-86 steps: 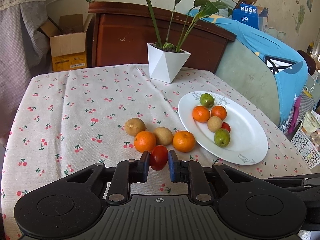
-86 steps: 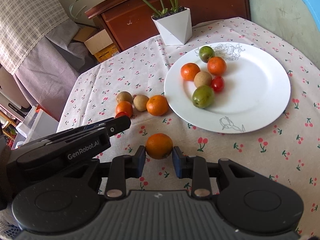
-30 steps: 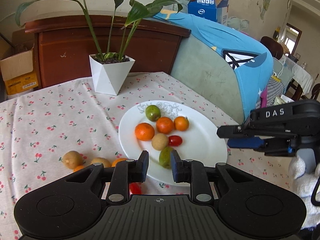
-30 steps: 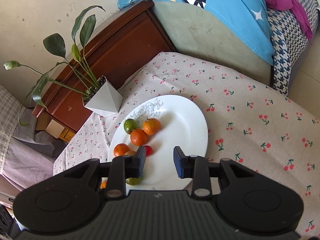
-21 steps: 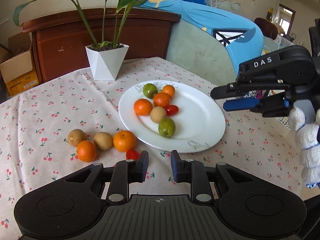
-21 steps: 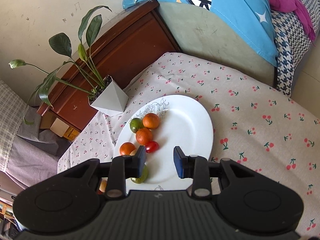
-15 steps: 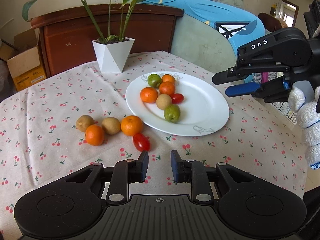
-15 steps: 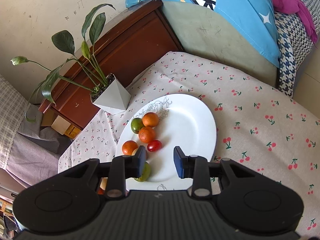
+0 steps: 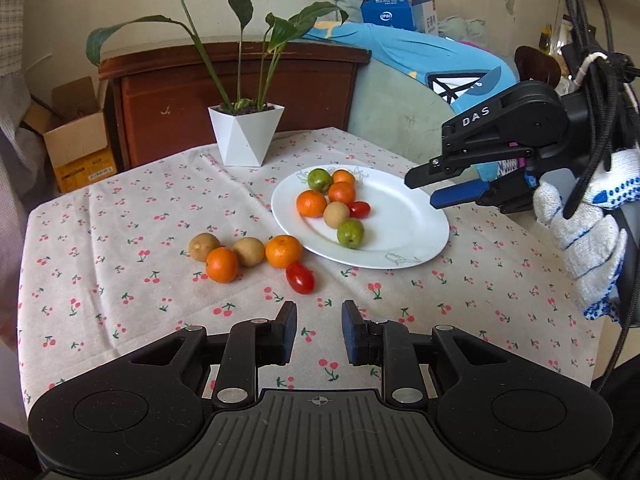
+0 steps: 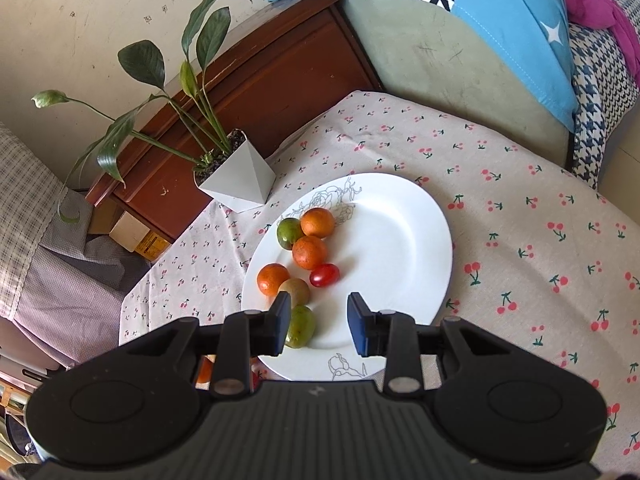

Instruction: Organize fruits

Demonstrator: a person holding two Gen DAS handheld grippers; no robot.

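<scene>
A white plate [image 9: 404,232] on the cherry-print tablecloth holds several fruits: oranges, green fruits, a brown one and a red tomato [image 9: 359,209]. Left of the plate lie two oranges [image 9: 283,251], two brown fruits [image 9: 249,251] and a red tomato [image 9: 299,277]. My left gripper [image 9: 319,330] is open and empty, low over the cloth just in front of that tomato. My right gripper [image 10: 319,322] is open and empty above the plate [image 10: 400,240]; it also shows in the left wrist view [image 9: 424,190], held by a gloved hand.
A white planter with a leafy plant [image 9: 246,134] stands at the back of the table. A wooden cabinet [image 9: 240,80] and a cardboard box [image 9: 78,140] are behind it. A sofa with blue cloth [image 9: 420,64] borders the right side.
My left gripper let go of the red tomato beside the plate and pulled back. My right gripper put its orange on the plate and rose above it.
</scene>
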